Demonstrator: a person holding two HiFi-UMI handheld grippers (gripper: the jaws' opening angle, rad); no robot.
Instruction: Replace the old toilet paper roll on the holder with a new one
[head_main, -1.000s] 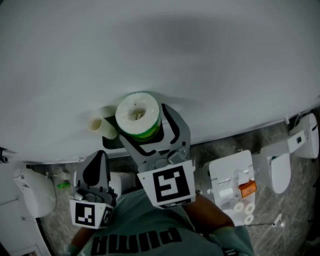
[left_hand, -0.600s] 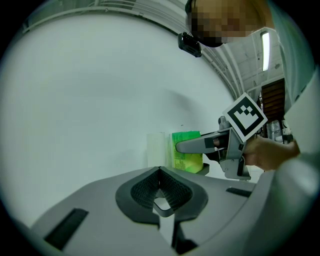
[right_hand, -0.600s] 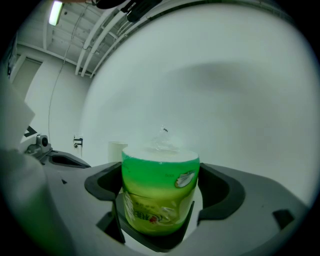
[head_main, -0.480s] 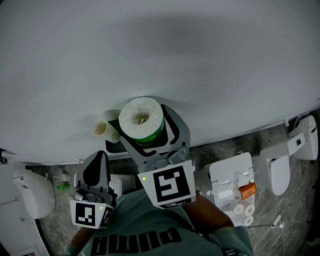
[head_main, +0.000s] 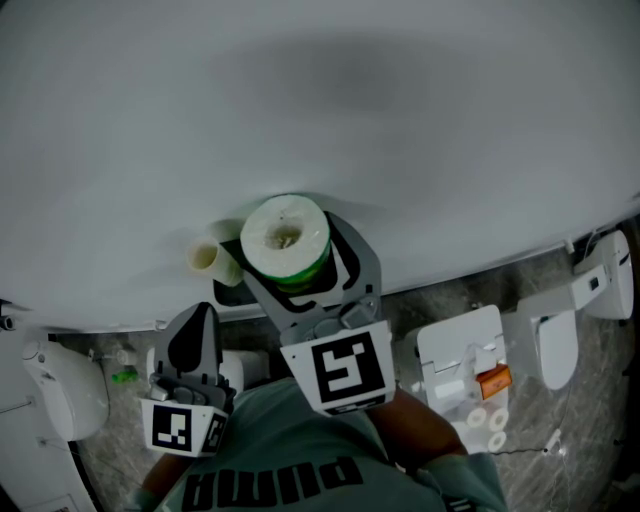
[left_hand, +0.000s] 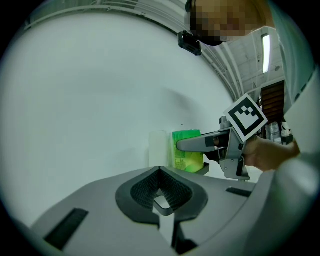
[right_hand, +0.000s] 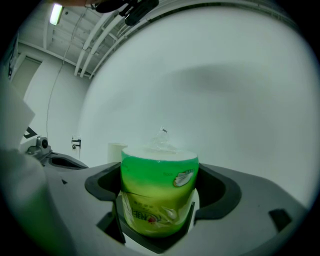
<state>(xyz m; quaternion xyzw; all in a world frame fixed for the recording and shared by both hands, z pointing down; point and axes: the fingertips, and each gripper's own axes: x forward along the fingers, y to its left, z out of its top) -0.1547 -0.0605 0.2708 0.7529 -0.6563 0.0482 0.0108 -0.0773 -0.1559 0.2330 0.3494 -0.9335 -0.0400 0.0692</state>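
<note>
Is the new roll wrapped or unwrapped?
Wrapped: green printed plastic covers the roll, twisted shut on top; the right gripper holds it.

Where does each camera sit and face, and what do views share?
Head view: on the head, looking steeply down a pale wall; left claw, right claw, teal shirt.
Left gripper view: on the left claw, facing the wall; its jaws shut, empty.
Right gripper view: on the right claw, facing the wall; jaws gripping a green plastic-wrapped toilet paper roll.
Shared: all show that roll and a pale cardboard tube.
</note>
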